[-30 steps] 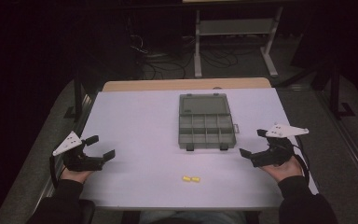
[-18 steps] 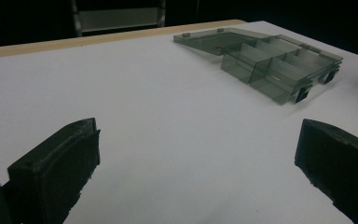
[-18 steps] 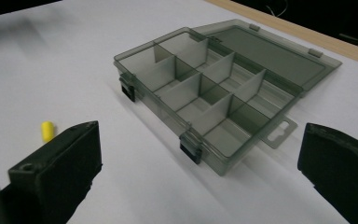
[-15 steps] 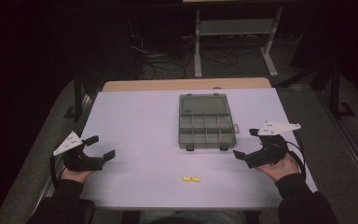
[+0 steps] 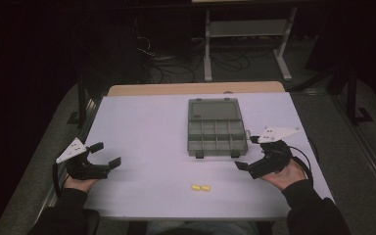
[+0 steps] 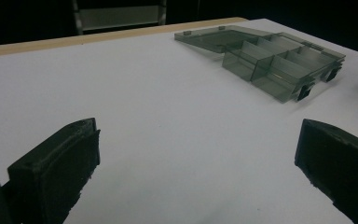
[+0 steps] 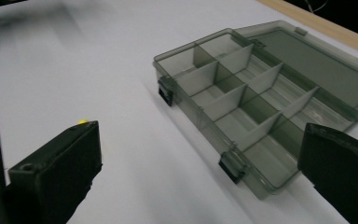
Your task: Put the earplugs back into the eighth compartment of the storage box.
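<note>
Since the earlier frame, my right tool (image 5: 250,158) has moved inward and a little forward, toward the organizer box; my left tool (image 5: 105,154) stayed in its place. The jaws of the right tool stand wide apart and hold nothing; they are just beside the near right corner of the organizer box (image 5: 217,128), not touching it. The jaws of the left tool are also wide apart and empty, low over the white table (image 5: 142,127) near its left edge. The box lies open, lid flat behind it, and its compartments look empty. Two small yellow pieces (image 5: 200,187) lie side by side on the table near the front edge, between my tools.
</note>
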Demonstrator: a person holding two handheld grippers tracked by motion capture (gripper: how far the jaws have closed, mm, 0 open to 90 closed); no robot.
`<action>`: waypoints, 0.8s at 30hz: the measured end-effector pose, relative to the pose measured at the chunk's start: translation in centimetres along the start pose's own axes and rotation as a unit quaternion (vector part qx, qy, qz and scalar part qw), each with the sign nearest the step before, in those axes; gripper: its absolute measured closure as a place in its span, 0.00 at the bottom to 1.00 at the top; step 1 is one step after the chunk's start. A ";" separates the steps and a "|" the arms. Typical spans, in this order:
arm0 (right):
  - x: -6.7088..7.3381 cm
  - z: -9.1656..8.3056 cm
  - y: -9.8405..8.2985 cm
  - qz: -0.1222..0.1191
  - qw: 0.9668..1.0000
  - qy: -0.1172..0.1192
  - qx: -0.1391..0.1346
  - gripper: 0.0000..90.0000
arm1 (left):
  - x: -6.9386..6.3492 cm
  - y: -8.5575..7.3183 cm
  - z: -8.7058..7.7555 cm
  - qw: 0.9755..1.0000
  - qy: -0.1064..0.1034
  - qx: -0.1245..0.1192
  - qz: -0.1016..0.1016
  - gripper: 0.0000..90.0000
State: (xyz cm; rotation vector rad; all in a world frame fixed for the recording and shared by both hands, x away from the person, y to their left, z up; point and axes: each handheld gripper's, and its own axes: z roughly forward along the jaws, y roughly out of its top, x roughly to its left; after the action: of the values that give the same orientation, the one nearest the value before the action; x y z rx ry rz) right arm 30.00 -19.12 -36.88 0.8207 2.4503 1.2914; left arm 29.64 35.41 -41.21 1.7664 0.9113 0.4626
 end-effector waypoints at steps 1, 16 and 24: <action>0.1 0.1 0.1 0.000 1.000 0.005 0.003 0.00 | 0.0 0.0 0.0 1.000 0.000 0.000 0.000 0.00; 1.2 2.2 0.5 -0.016 0.998 0.037 0.040 0.00 | 0.0 0.0 0.1 1.000 0.004 0.004 0.002 0.00; 2.0 3.4 0.9 -0.029 0.996 0.052 0.061 0.00 | -0.1 0.0 0.1 1.000 0.001 0.004 0.003 0.00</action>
State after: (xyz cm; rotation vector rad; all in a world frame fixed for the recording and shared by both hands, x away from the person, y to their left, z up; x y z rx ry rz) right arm 30.29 -15.23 -38.08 0.7220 2.6358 1.2025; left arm 29.65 35.31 -41.26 1.7757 0.9107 0.4656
